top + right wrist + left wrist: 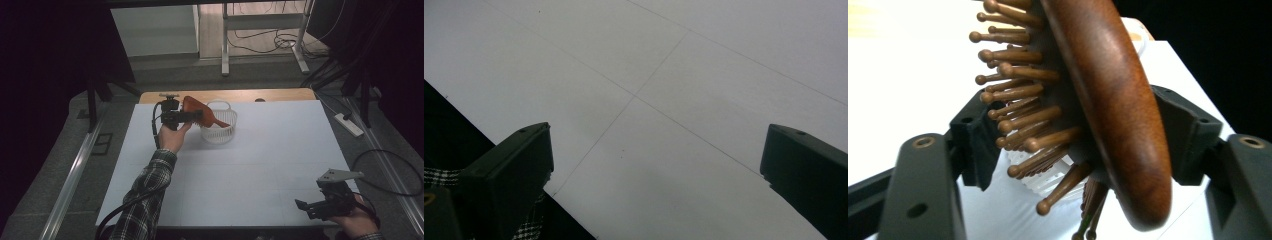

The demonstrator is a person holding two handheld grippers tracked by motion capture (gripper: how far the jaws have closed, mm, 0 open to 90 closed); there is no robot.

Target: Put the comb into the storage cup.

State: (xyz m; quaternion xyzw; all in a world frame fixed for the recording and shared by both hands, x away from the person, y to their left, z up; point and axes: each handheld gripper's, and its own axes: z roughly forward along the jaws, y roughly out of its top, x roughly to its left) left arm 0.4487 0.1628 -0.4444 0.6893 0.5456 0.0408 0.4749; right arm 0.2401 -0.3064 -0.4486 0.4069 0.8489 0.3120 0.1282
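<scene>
A brown wooden hairbrush (192,107) leans over the rim of a small white plastic basket (220,131) at the far middle of the table, its handle pointing down into the basket. My left gripper (198,116) reaches in from the left around the brush head. In the left gripper view the brush (1108,110) stands between the parted jaws, its smooth back against the right pad and its bristle tips by the left pad, which do not look squeezed. The basket (1048,177) shows just beneath. My right gripper (306,209) hovers open and empty over the near right corner.
A white sheet (260,165) covers the table, and a strip of bare wood (240,95) shows along its far edge. Beyond it stand metal frame legs (225,45) and cables on the floor. A power strip (349,125) lies on the floor to the right.
</scene>
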